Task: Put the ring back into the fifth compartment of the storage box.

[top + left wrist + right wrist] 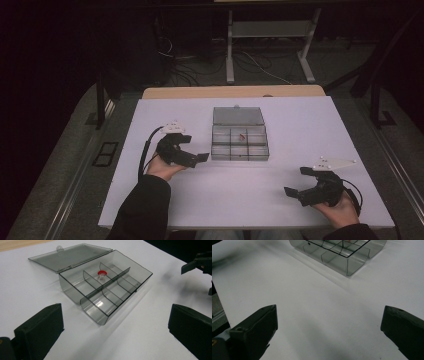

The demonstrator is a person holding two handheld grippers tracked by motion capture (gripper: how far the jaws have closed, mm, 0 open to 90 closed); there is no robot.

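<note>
since the clear grey plastic box with little rooms [240, 143] sits mid-table, lid open, a small red and white piece [102, 274] inside, keep the wide-open left gripper [192, 150] level at its 9 o'clock. the right gripper [296, 182], also open and empty, waits at 4 o'clock.

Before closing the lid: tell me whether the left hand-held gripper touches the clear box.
Apart. The left gripper view shows bare white table between the open left hand-held gripper and the clear box.
</note>
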